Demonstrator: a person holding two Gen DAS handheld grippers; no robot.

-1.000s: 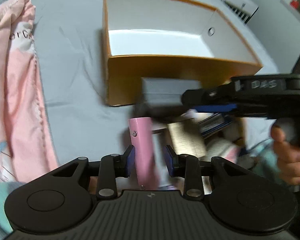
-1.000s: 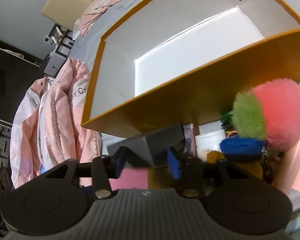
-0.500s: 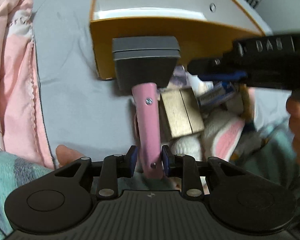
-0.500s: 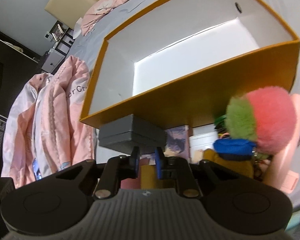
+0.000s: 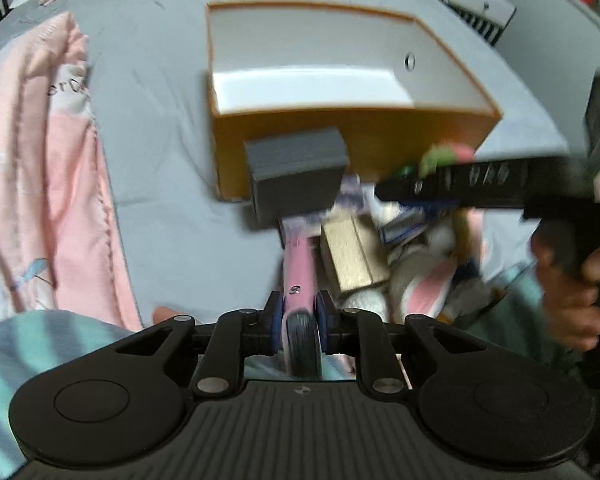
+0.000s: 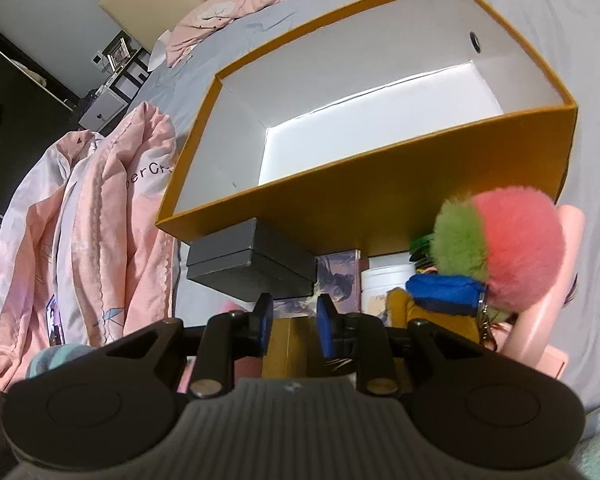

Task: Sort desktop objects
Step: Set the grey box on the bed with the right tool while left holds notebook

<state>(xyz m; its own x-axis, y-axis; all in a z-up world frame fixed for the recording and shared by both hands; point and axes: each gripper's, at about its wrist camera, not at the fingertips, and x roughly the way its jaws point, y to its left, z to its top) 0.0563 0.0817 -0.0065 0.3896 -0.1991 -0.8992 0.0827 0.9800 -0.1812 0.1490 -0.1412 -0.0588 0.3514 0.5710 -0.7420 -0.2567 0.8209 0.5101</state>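
Observation:
My left gripper (image 5: 299,312) is shut on the near end of a pink tube (image 5: 300,264) that points away toward a dark grey box (image 5: 296,172). The grey box sits against the front wall of an open orange box (image 5: 352,132) with a white, empty inside. My right gripper (image 6: 292,316) is open and empty, just in front of the grey box (image 6: 252,264); it also shows from the side in the left wrist view (image 5: 384,194). A gold box (image 5: 352,252) lies right of the tube.
A pile of small items lies right of the grey box: a pink-and-green pompom (image 6: 500,236), a blue pouch (image 6: 444,290), a white jar (image 6: 384,284), a pink stand (image 6: 548,300). A pink quilt (image 5: 40,168) lies left on the grey bedsheet (image 5: 160,152).
My right gripper has opened and let go of the grey box, which now rests by the orange box. My left gripper has slid back along the pink tube to its near end.

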